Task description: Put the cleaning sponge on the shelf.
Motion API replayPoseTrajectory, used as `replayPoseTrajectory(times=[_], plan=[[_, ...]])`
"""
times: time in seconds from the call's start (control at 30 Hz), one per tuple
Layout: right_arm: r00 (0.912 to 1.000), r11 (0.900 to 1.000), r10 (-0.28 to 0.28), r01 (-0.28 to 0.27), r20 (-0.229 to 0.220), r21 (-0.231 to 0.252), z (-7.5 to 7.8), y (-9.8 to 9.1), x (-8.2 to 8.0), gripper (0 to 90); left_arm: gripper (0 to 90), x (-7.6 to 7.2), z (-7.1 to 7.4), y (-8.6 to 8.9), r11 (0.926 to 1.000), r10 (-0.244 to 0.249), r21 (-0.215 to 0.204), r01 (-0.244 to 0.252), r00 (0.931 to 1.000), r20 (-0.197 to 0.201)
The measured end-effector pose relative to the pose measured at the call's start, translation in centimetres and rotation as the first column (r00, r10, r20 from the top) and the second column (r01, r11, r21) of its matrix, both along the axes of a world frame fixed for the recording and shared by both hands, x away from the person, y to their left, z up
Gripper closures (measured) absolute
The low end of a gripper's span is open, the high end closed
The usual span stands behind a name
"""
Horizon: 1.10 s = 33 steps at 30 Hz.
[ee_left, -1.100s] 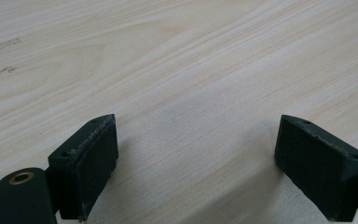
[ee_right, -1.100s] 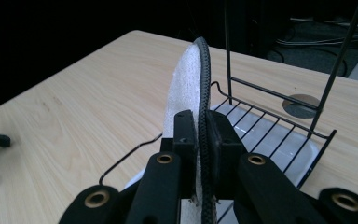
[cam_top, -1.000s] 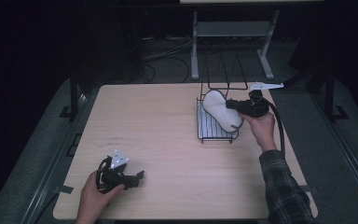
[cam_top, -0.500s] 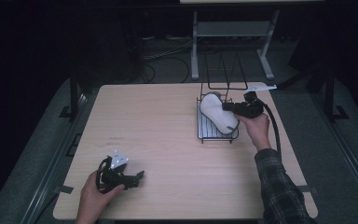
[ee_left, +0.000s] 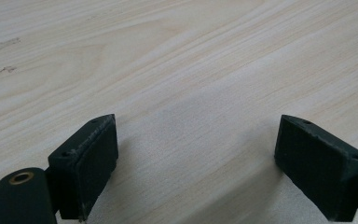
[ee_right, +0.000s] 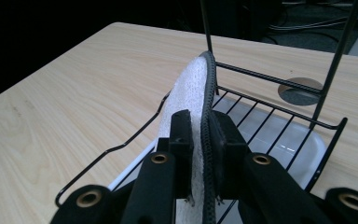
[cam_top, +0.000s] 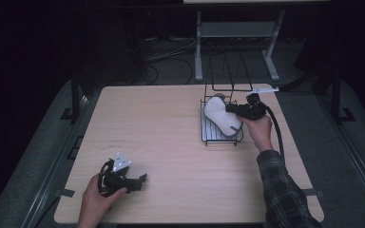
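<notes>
Right tool [ee_right: 200,135] clamped on white slipper [cam_top: 221,118], held over wire rack [cam_top: 204,135]. Left tool [cam_top: 140,179] jaws spread, empty, resting on tabletop [cam_top: 171,123], well apart from rack.

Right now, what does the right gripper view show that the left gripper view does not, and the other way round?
The right gripper view alone has the right gripper with its jaws closed on the dark-trimmed edge of a white fuzzy slipper, held over a black wire rack with a white tray under it, plus a round grey grommet in the tabletop. The left gripper view alone has the left gripper, jaws wide apart with nothing between them, low over bare wood. Both share the light wooden table.
</notes>
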State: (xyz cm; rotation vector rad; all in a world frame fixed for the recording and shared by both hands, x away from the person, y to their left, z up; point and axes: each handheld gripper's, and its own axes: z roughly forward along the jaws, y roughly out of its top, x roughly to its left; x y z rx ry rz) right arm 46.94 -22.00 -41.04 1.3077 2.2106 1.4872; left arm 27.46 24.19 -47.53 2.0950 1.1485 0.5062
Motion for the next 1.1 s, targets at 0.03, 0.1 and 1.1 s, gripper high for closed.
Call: replayPoseTrajectory(times=[0.03,0.1,1.1], plan=[[1.0,1.0,-0.003,0.003,0.0,-0.001,0.0,0.0,0.0,78.6,12.6,0.0,0.0,0.0,1.0,0.0,0.0,0.0,1.0,0.0],[1.0,1.0,-0.006,0.006,0.0,-0.005,-0.1,-0.1,0.1,77.0,12.6,0.0,0.0,0.0,1.0,0.0,0.0,0.0,1.0,0.0],[0.9997,0.9884,0.023,-0.023,-0.007,-0.15,-0.2,-2.2,-2.5,89.7,12.6,0.0,0.0,0.0,1.0,0.001,0.0,-0.001,1.0,0.001]])
